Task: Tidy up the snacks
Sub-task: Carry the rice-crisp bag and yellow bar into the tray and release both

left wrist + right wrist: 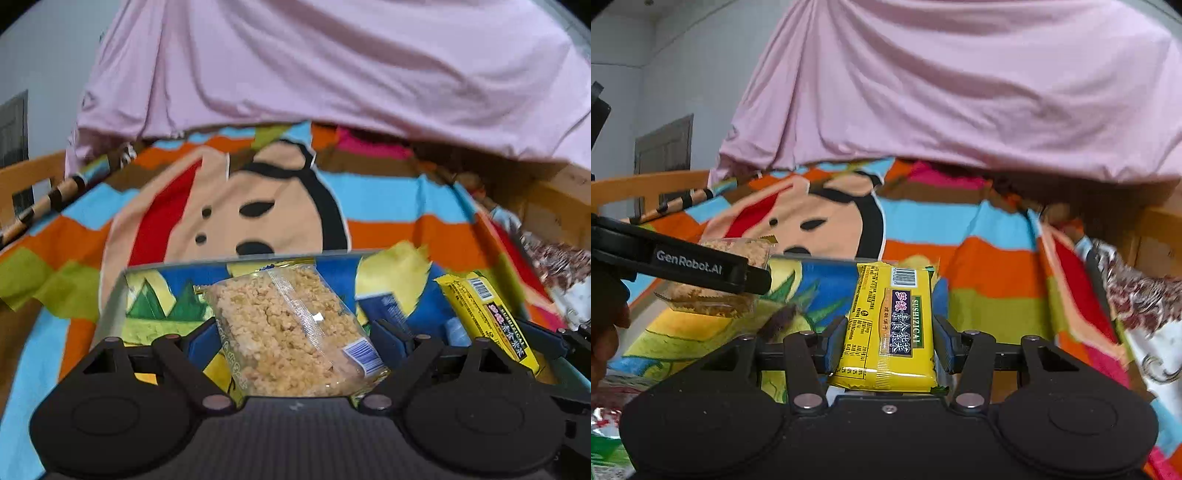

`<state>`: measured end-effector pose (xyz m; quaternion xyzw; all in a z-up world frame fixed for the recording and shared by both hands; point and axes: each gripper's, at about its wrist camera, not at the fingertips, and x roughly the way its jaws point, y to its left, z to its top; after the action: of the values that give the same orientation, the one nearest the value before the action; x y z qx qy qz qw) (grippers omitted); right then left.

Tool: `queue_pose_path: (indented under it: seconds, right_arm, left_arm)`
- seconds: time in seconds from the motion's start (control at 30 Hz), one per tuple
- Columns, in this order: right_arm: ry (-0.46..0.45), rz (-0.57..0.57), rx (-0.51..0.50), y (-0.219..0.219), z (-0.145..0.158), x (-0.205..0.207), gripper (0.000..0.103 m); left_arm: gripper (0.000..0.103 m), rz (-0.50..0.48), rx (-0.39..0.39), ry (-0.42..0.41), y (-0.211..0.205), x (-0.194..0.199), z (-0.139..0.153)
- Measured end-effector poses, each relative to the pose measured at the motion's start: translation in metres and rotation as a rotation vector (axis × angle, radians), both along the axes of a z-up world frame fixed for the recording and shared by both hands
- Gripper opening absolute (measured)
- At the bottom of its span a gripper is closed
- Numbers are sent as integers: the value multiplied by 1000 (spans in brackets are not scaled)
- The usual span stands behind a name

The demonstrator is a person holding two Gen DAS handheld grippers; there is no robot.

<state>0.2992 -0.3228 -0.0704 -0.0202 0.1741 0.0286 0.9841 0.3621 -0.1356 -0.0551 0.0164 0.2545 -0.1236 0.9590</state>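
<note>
My left gripper (293,338) is shut on a clear packet of puffed rice cake (288,328), held over a box (114,306) with a colourful cartoon lining. The same packet (713,291) and the left gripper's finger (701,266) show at the left of the right wrist view. My right gripper (888,341) is shut on a yellow snack packet (890,328) with a green-edged label, held above the box's inside (809,280). That yellow packet also shows at the right of the left wrist view (484,317).
A striped cartoon bedsheet (229,206) lies under the box. A pink cloth (960,92) hangs behind. A wooden bed rail (646,188) runs at the left. A patterned wrapper (1137,295) lies at the right, and more wrappers (605,443) at the lower left.
</note>
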Motion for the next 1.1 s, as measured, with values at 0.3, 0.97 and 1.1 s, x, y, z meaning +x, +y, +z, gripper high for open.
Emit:
queue_pose_path:
  seconds: [0.3,0.97,1.1]
  right_arm:
    - [172,18,-5,9,-26,26,51]
    - [175,8,1,5,-10,13,82]
    - [141,-1,11,4,5,1,91]
  left_arm:
    - [89,16,58,180,-8,28,-20]
    - [101,-35,37,201,2,15,-10]
    - [102,-4,-21,152,18,0,3]
